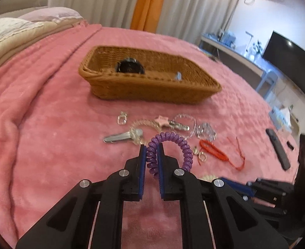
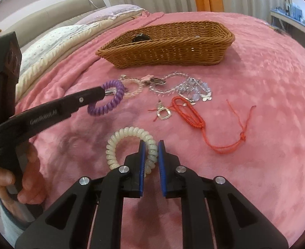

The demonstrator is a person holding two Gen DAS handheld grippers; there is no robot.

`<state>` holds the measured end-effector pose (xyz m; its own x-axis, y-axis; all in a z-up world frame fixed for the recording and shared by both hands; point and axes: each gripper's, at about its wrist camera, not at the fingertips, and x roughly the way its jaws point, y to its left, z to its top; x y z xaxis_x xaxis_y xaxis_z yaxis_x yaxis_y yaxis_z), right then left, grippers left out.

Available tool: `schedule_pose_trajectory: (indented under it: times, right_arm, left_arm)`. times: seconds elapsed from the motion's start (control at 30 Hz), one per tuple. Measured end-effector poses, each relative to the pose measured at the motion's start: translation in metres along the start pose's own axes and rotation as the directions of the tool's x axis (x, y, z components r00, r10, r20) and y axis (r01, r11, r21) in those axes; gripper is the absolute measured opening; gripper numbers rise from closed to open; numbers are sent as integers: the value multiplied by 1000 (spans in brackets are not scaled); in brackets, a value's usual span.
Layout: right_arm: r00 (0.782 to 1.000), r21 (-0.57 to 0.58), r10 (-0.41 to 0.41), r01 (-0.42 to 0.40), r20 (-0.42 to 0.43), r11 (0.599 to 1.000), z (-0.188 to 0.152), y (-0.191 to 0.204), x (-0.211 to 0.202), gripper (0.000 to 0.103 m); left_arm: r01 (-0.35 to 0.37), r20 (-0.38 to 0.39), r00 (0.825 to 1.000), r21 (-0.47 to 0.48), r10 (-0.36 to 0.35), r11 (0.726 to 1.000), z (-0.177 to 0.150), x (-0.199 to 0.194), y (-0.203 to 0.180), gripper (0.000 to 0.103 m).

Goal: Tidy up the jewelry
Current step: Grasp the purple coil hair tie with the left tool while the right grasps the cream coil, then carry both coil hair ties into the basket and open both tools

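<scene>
My left gripper [image 1: 152, 148] is shut on a purple coil bracelet [image 1: 173, 140] and holds it above the pink blanket; it also shows in the right wrist view [image 2: 108, 101]. My right gripper [image 2: 151, 144] is shut on a cream coil bracelet [image 2: 129, 138] low over the blanket. A wicker basket [image 1: 152, 91] sits beyond, also in the right wrist view [image 2: 169, 56], with a dark round item [image 1: 129, 66] inside. Keys [image 1: 121, 137], clear bead bracelets [image 2: 173, 83], a red cord bracelet [image 2: 191, 114] and a clasp [image 2: 162, 112] lie between.
Pink blanket [image 1: 38, 124] covers the bed, pillows [image 2: 54, 39] at the left. A black remote [image 1: 279, 151] lies at the right of the bed. A TV [image 1: 291, 64] and desk stand beyond the bed's right edge.
</scene>
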<state>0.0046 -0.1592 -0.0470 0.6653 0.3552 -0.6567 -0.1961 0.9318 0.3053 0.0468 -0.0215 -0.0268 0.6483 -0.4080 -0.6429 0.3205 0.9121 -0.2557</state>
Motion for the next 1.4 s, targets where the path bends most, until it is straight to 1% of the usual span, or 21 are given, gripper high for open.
schedule_pose_trajectory:
  times: [0.03, 0.17, 0.33, 0.43, 0.63, 0.77, 0.9, 1.07, 1.13, 1.2, 1.27, 1.33, 1.4]
  right_arm:
    - [1000, 15, 23, -23, 3, 1000, 1, -1, -3, 10]
    - [998, 29, 49, -50, 38, 998, 6, 0, -18, 9]
    - [995, -5, 17, -17, 101, 1000, 15, 9, -37, 9]
    - [993, -7, 13, -13, 120, 1000, 18, 9, -43, 9]
    - [990, 11, 15, -17, 137, 1000, 26, 1, -46, 9]
    - [987, 11, 21, -23, 162, 1000, 34, 0, -52, 9]
    - [980, -8, 10, -8, 200, 1000, 57, -1, -64, 9]
    - [969, -22, 10, -4, 246, 1000, 91, -8, -71, 9]
    - [967, -27, 6, 1, 256, 1000, 106, -10, -67, 9]
    - [963, -33, 2, 7, 268, 999, 121, -12, -63, 9]
    - [960, -43, -10, 23, 280, 999, 139, -15, -54, 9]
    - [958, -40, -40, 54, 283, 998, 152, -18, -43, 9]
    - [958, -28, -52, 63, 280, 998, 163, -23, -30, 9]
  left_arm:
    - [6, 16, 1000, -4, -6, 1000, 0, -4, 1, 9]
    - [13, 106, 994, -25, -10, 1000, 5, -22, 4, 9]
    - [27, 203, 979, -65, -13, 998, 9, -44, 12, 9]
    - [35, 235, 972, -82, -15, 996, 11, -52, 17, 9]
    - [44, 261, 965, -87, -20, 995, 13, -58, 18, 9]
    - [40, 263, 965, -79, -18, 996, 15, -58, 18, 9]
    - [49, 270, 963, -91, -23, 995, 22, -60, 19, 9]
    - [24, 288, 958, -79, 0, 997, 49, -68, 14, 9]
    - [6, 300, 954, -62, 12, 998, 66, -68, 9, 9]
    - [4, 307, 951, -47, 11, 999, 83, -64, 4, 9]
    - [-11, 308, 951, -39, 22, 999, 97, -55, -1, 9]
    - [-21, 289, 957, -24, 28, 999, 110, -37, -5, 9]
    - [-26, 270, 963, -15, 29, 1000, 118, -18, -7, 9]
